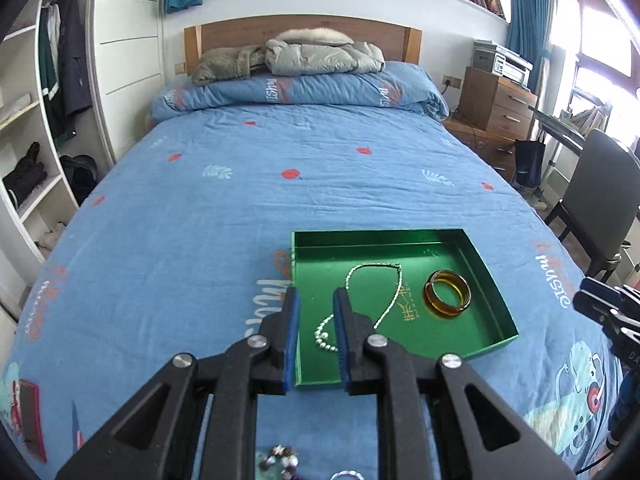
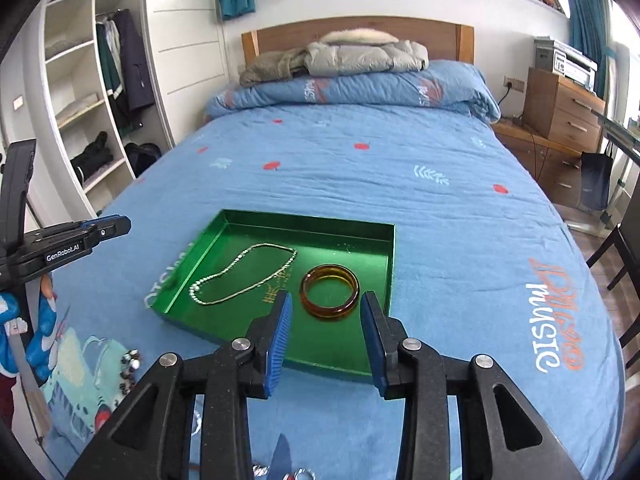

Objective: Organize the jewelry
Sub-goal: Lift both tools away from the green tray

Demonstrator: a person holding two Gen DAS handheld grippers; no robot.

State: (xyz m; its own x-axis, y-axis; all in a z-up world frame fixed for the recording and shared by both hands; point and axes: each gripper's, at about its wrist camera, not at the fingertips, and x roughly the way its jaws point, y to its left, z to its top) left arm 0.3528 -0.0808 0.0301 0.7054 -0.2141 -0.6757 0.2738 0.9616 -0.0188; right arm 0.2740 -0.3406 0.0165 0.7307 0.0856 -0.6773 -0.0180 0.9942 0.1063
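- Left gripper [image 1: 316, 294] hangs above the near left part of the green tray [image 1: 492, 280], its blue-padded fingers parted with a gap between them; nothing is pinched, and only the tray floor and blue bedspread show through the gap.
- Right gripper [image 2: 326, 298] hangs above the near right part of the same tray [image 2: 390, 248], jaws spread a little wider than the left pair and likewise holding nothing.
- In the right wrist view the left gripper [image 2: 120, 224] shows at the left edge, off to the side of the tray and above the bedspread; in the left wrist view the right gripper [image 1: 580, 300] shows at the right edge.
- Inside the tray lies a silver chain necklace [image 1: 394, 292], laid out in a loose loop on the tray's left half, with one end trailing toward the near left corner.
- Beside it, on the right half of the tray floor, lies an amber bangle [image 1: 447, 294], flat and apart from the necklace.
- From the right wrist view the necklace [image 2: 248, 272] and bangle [image 2: 330, 294] sit side by side, with gold lettering on the tray floor between them.
- Tray rests on the blue bedspread [image 1: 240, 200] of a bed.
- Near the front edge of the bed, outside the tray, lies a small cluster of beads [image 2: 130, 360], also seen at the bottom of the left wrist view [image 1: 280, 456].
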